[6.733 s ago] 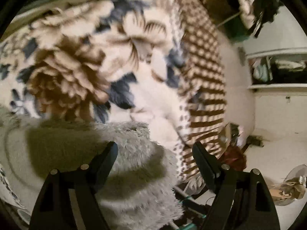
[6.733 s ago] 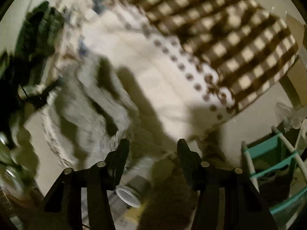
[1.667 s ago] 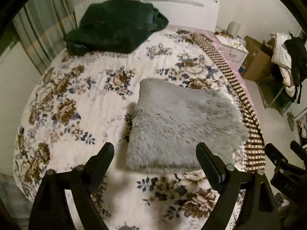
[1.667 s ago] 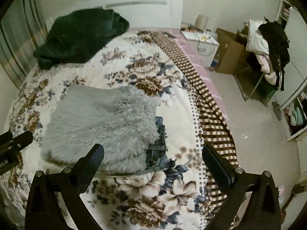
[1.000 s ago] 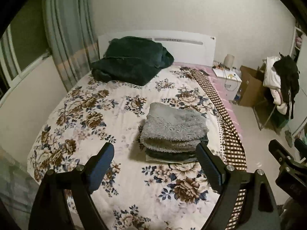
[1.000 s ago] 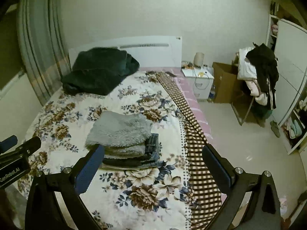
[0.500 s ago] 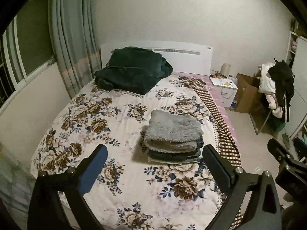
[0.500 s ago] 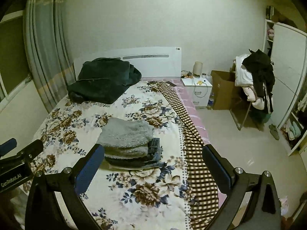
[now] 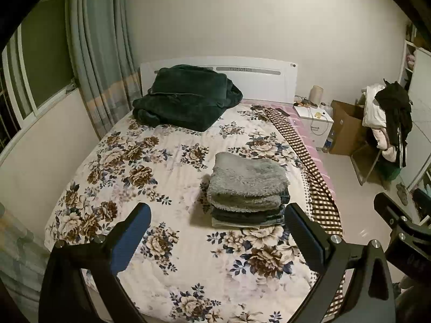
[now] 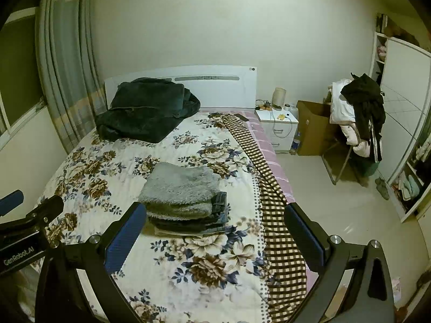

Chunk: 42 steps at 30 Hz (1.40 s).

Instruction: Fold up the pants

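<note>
Folded pants [image 9: 246,185] stacked on floral bed [image 9: 161,161], dark blanket [image 9: 186,97] beyond.

Both claws hang well back from the bed [image 9: 167,167], jaws spread wide, nothing between the fingers. Straight ahead of the left gripper [image 9: 215,231] lies open floral quilt, then the folded stack [image 9: 246,188] blocks the middle, grey fluffy pants [image 10: 179,188] on top. Forward and left of that claw, clear quilt runs to the dark green blanket [image 9: 186,99] heaped against the headboard. From the right gripper [image 10: 214,231], the stack sits ahead and slightly left; ahead-right the checkered border [image 10: 272,202] drops to bare floor [image 10: 336,207], hemmed farther off by the nightstand [image 10: 277,129], cardboard box [image 10: 312,129] and clothes-laden chair [image 10: 355,123].
</note>
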Each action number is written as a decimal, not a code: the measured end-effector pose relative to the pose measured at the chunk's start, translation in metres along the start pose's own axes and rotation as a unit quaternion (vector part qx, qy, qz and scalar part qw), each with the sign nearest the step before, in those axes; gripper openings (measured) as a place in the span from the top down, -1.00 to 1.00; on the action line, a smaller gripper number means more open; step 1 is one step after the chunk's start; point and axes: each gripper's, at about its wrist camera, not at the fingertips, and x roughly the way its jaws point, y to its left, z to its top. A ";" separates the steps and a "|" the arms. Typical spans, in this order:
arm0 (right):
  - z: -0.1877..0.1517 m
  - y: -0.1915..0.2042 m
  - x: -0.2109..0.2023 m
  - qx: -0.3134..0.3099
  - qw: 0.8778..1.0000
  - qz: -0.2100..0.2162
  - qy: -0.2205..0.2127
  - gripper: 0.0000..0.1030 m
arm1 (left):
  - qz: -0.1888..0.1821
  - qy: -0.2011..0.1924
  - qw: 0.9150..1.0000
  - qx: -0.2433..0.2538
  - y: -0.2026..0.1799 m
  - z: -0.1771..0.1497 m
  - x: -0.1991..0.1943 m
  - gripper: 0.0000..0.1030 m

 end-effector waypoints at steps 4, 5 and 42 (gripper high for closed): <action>-0.002 0.003 -0.001 0.000 1.000 0.000 0.003 -1.00 | -0.002 0.003 1.000 -0.002 0.003 -0.001 0.000 -0.97; -0.004 0.003 -0.002 0.001 1.000 0.000 0.003 -1.00 | -0.001 0.004 1.000 -0.001 0.003 -0.001 0.000 -0.97; -0.013 0.004 0.000 0.010 1.000 0.006 0.022 -1.00 | 0.002 0.002 1.000 -0.001 0.009 -0.001 -0.003 -0.97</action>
